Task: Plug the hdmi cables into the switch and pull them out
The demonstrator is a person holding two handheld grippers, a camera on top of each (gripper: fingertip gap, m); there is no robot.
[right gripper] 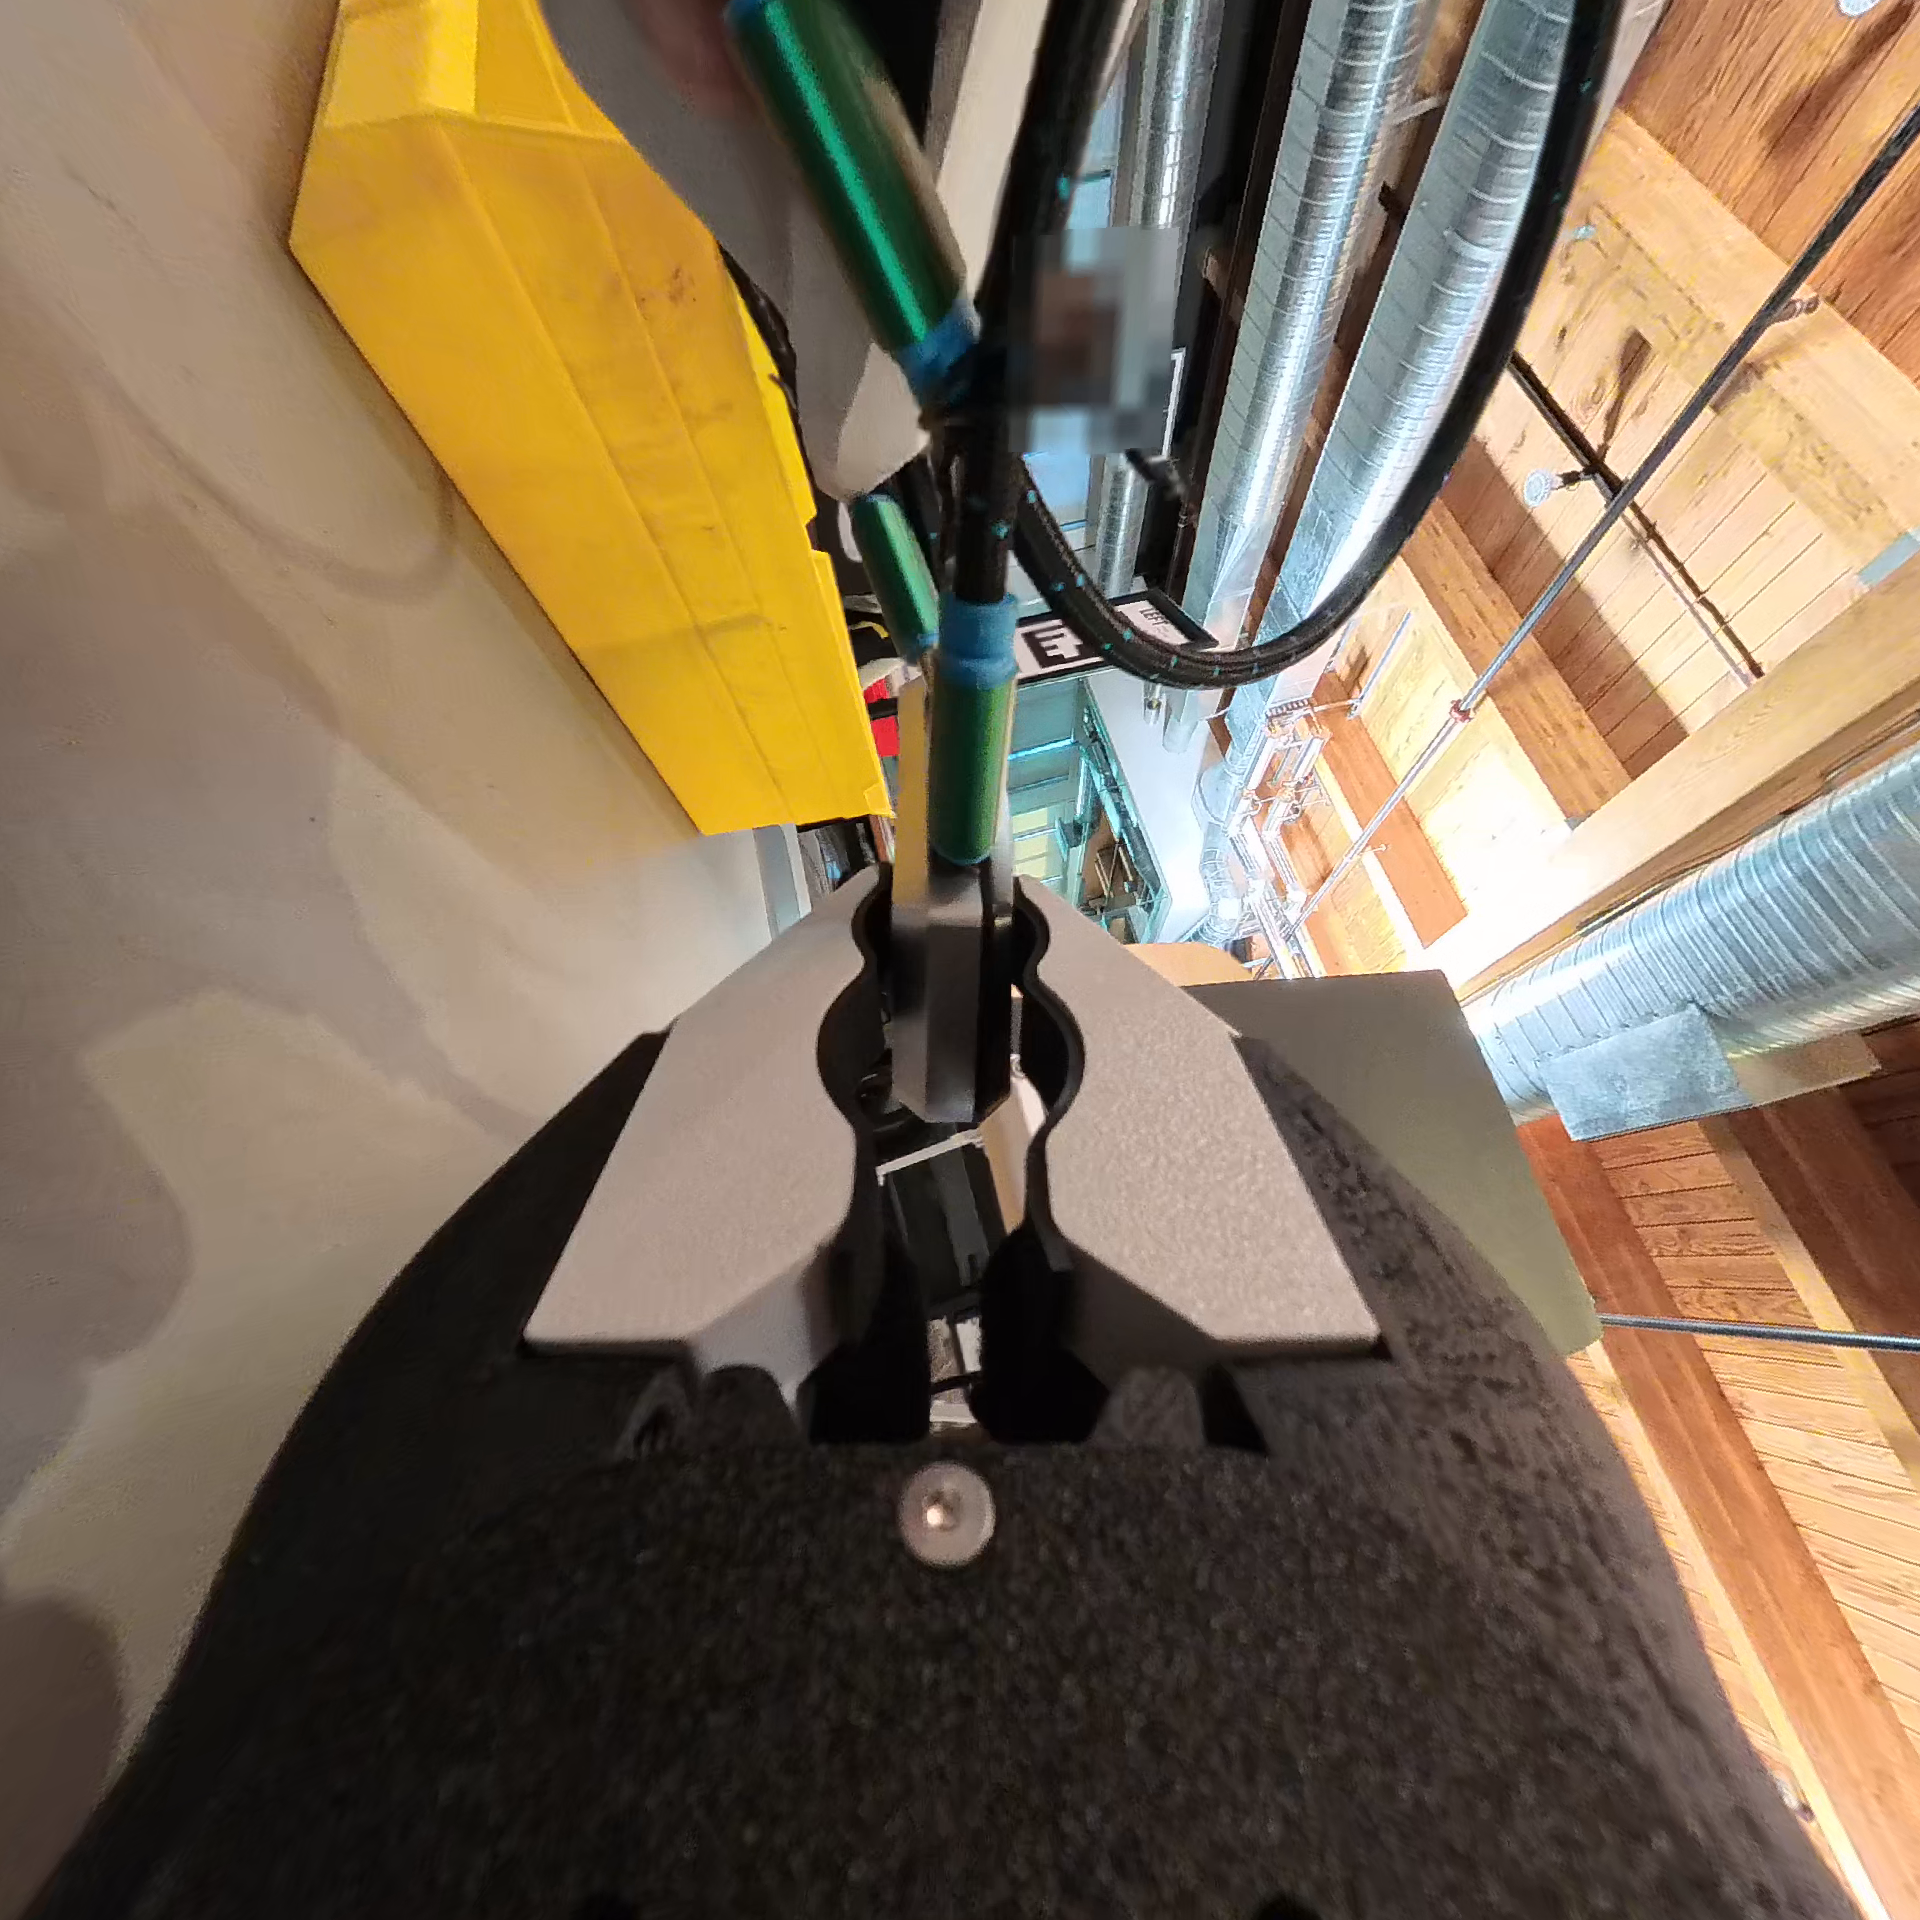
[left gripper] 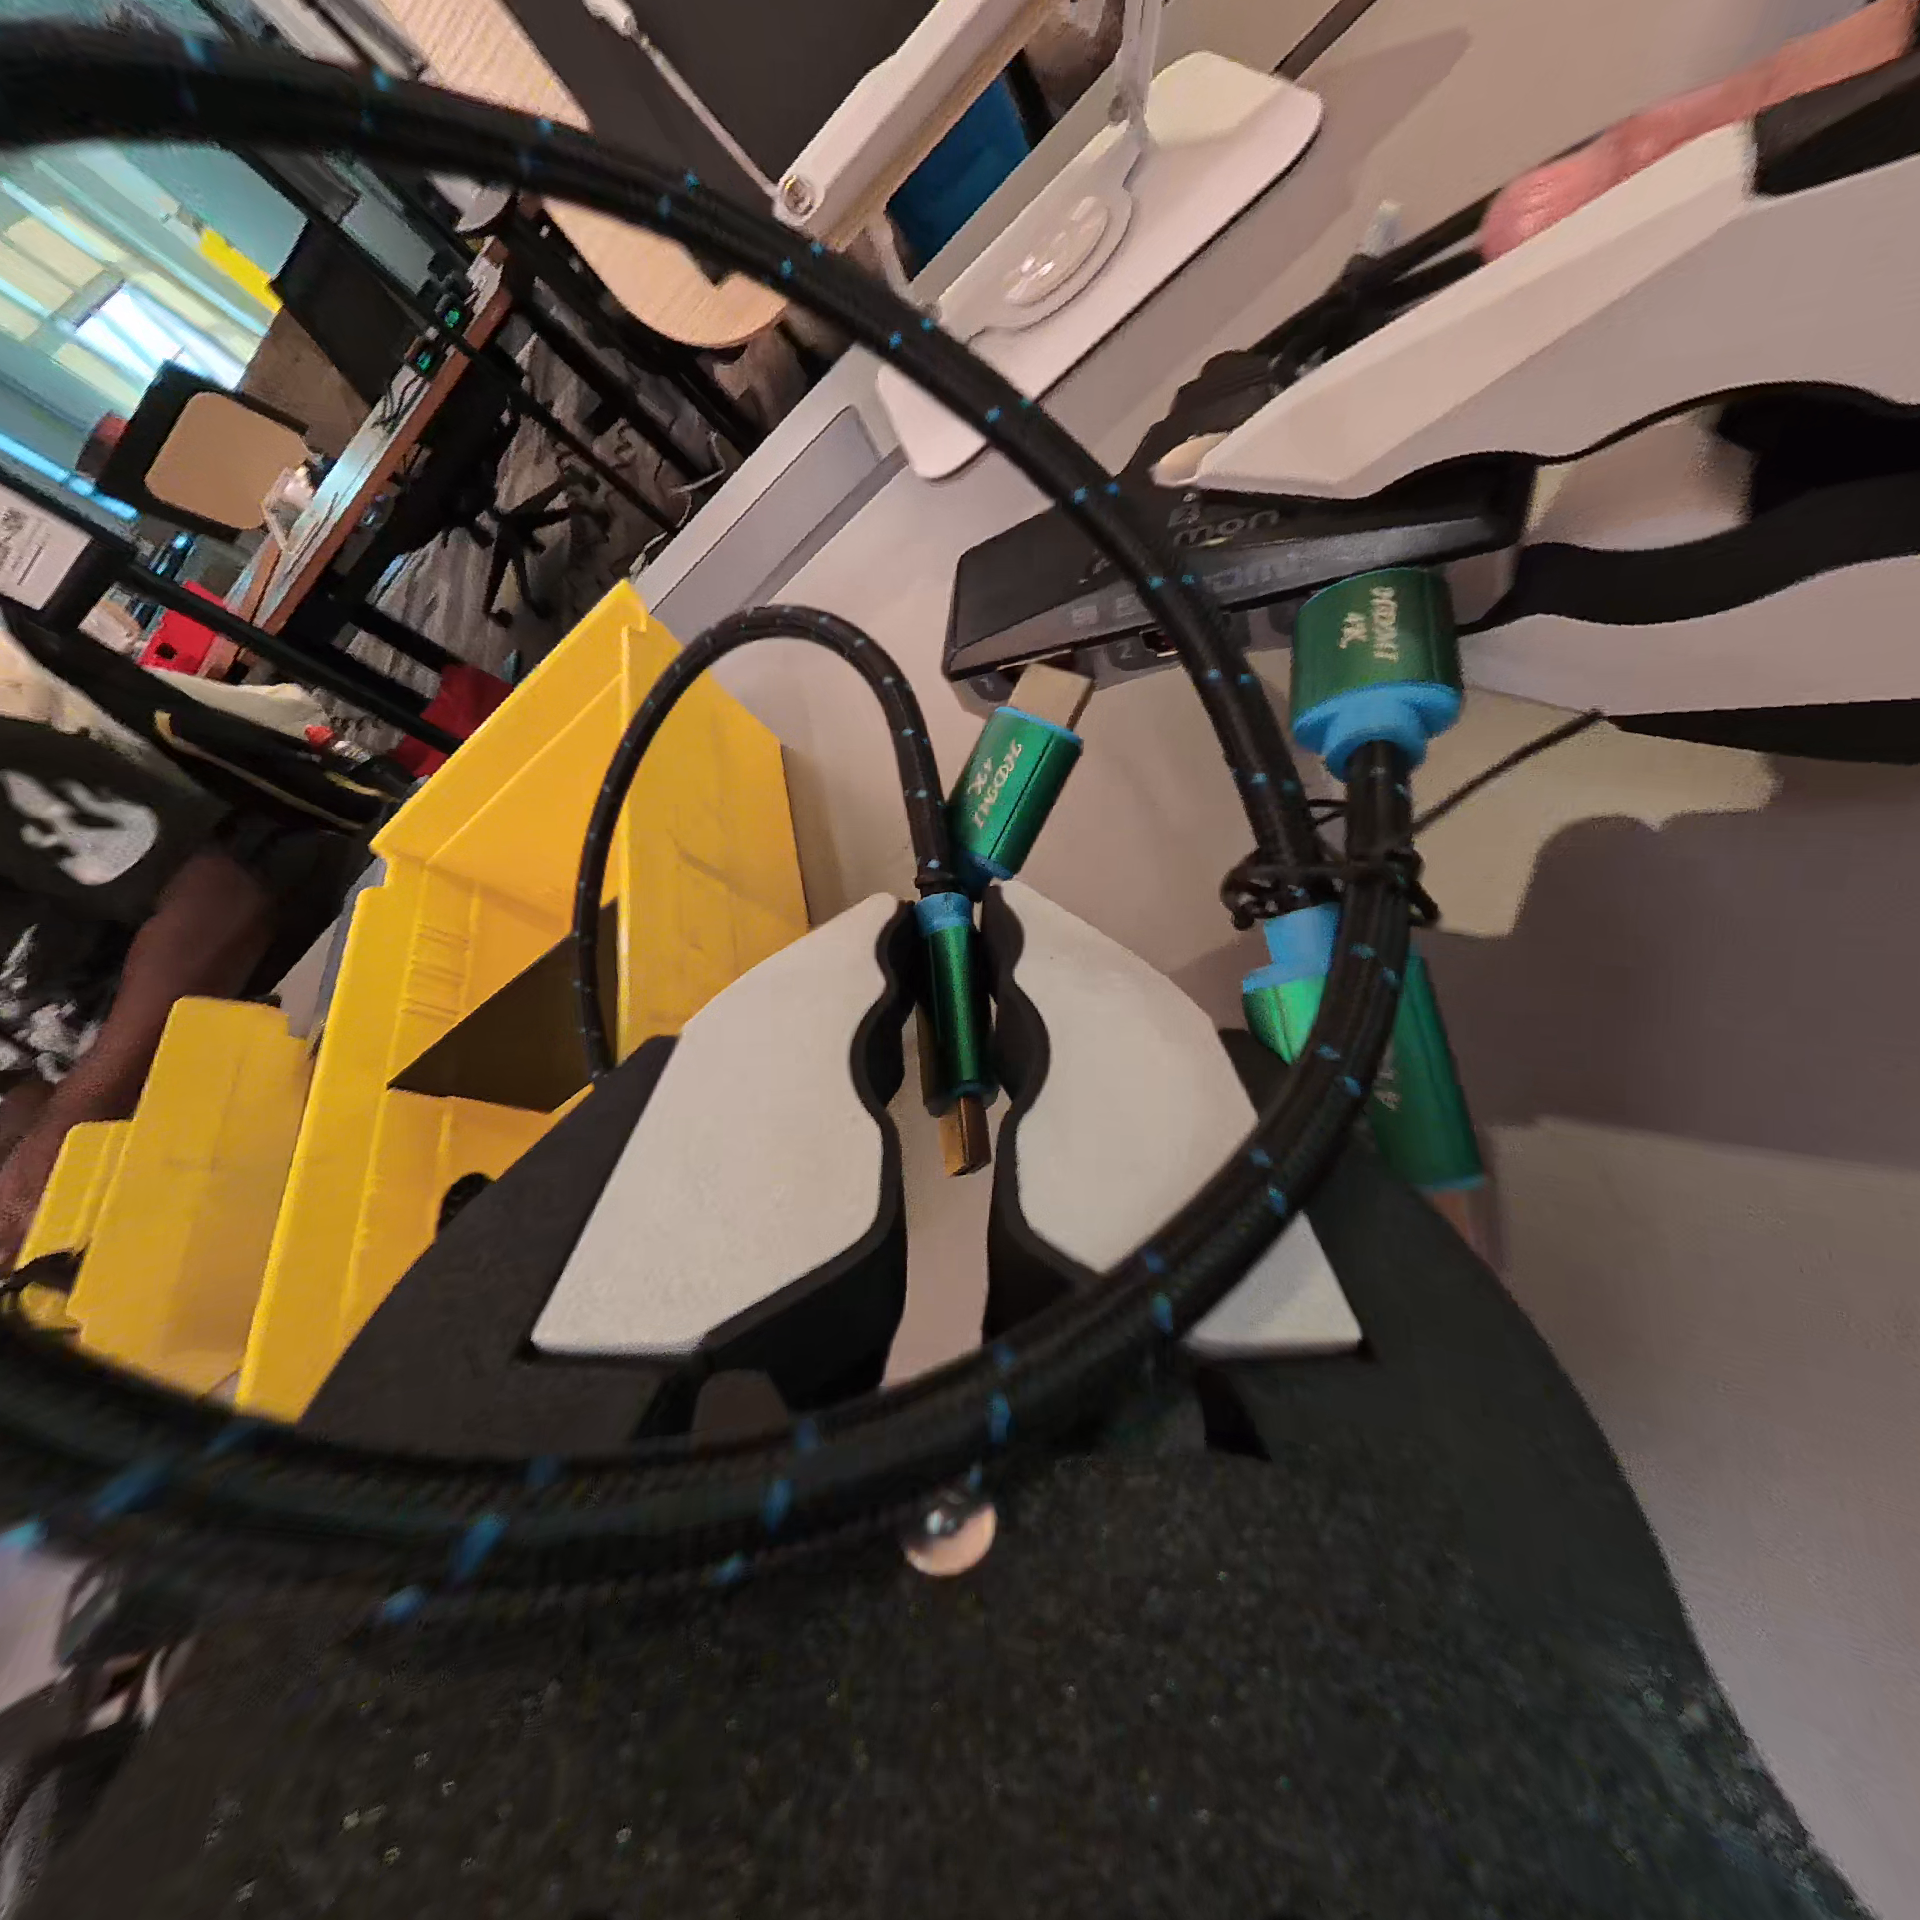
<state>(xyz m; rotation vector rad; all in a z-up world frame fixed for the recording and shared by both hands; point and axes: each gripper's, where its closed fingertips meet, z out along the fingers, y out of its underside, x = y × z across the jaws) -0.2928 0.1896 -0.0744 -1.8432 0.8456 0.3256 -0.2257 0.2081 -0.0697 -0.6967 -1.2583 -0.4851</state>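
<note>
Left tongs (left gripper: pixel 951 1023) pinching plug (left gripper: pixel 954 1023); only right view: ducts (right gripper: pixel 1382 343).

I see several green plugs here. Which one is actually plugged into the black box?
The green plug on the right of the black box, pushed fully in. The others hang loose or sit pinched in the hand-held gripper.

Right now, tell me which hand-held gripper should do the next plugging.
Left, probably. The left hand-held gripper is shut on a loose green plug; the right hand-held gripper is clamped on the black switch, steadying it.
</note>
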